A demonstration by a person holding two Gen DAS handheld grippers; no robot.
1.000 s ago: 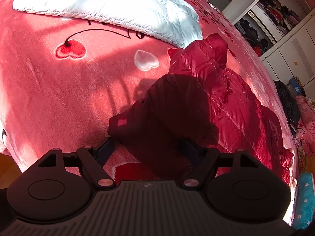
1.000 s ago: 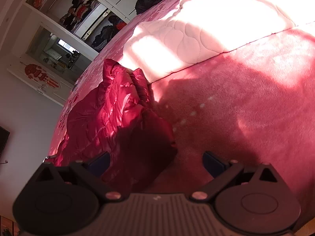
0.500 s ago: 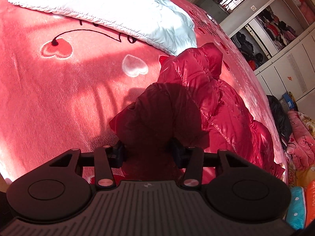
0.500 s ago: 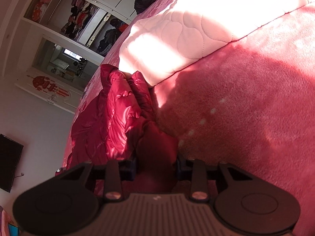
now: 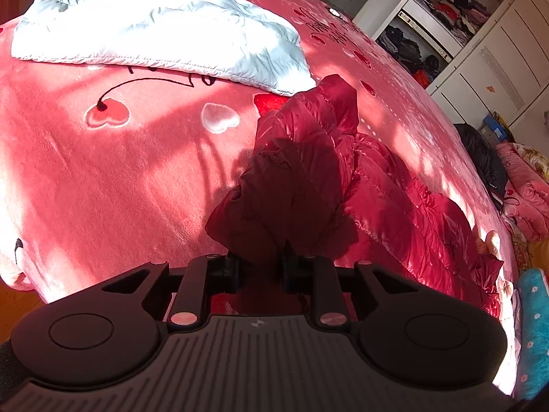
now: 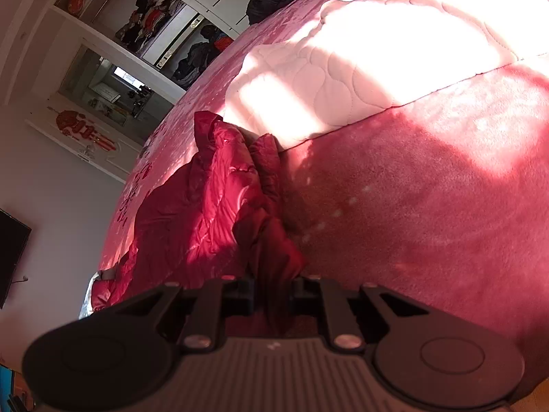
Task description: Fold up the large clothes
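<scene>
Sunlight falls on a pink heart blanket [image 5: 120, 178] where the red puffy jacket [image 5: 343, 178] lies. The left gripper [image 5: 259, 267] and right gripper [image 6: 272, 292] have just been closing, and each now pinches jacket cloth. That shiny cloth may slip out if they pull hard. Both grippers point slanting down at the bed, near its edge.

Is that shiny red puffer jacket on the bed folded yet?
Not neatly: the shiny red puffer jacket lies rumpled and stretched along the pink bed.
</scene>
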